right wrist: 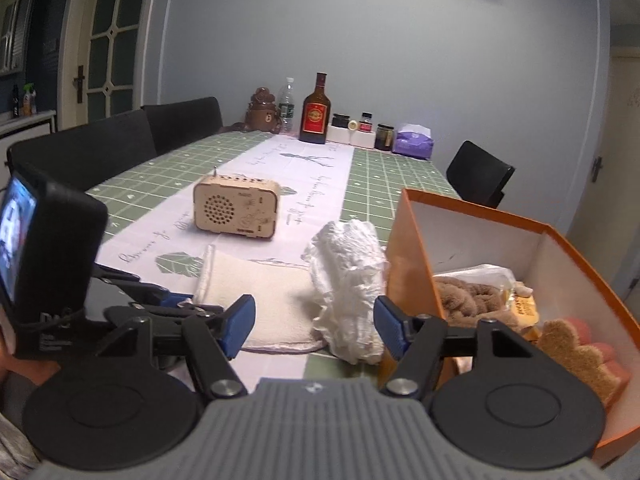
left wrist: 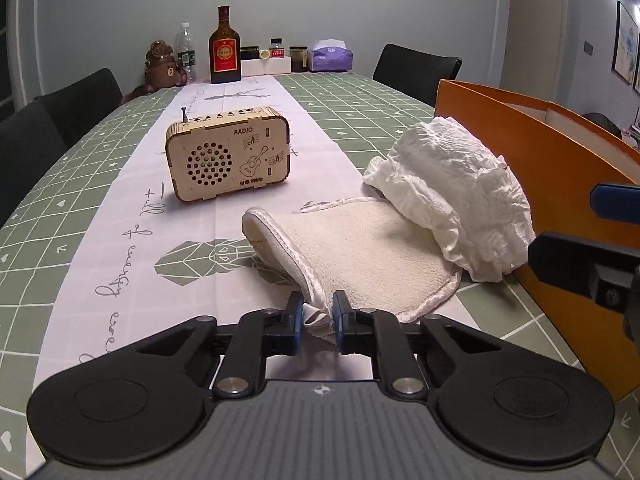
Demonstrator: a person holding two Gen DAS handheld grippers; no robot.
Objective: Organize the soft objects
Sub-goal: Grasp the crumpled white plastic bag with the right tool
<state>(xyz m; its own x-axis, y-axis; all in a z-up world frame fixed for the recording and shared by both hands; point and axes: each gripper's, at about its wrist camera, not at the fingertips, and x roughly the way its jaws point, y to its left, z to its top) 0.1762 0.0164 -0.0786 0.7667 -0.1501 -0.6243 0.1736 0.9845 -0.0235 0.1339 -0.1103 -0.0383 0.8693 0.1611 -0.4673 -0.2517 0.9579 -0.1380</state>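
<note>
On the tablecloth (left wrist: 120, 184), left tongs (left wrist: 317, 314) pinch the towel's (left wrist: 360, 248) near corner; right tongs (right wrist: 314, 326) spread.

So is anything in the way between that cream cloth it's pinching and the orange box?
Yes: the crumpled white bundle lies on the cream cloth's far end, against the orange box. The left hand-held gripper pinches the near corner.

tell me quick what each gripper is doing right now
Left gripper: shut on the near corner of the cream cloth.
Right gripper: open, holding nothing; the crumpled white item lies just ahead of it.
</note>
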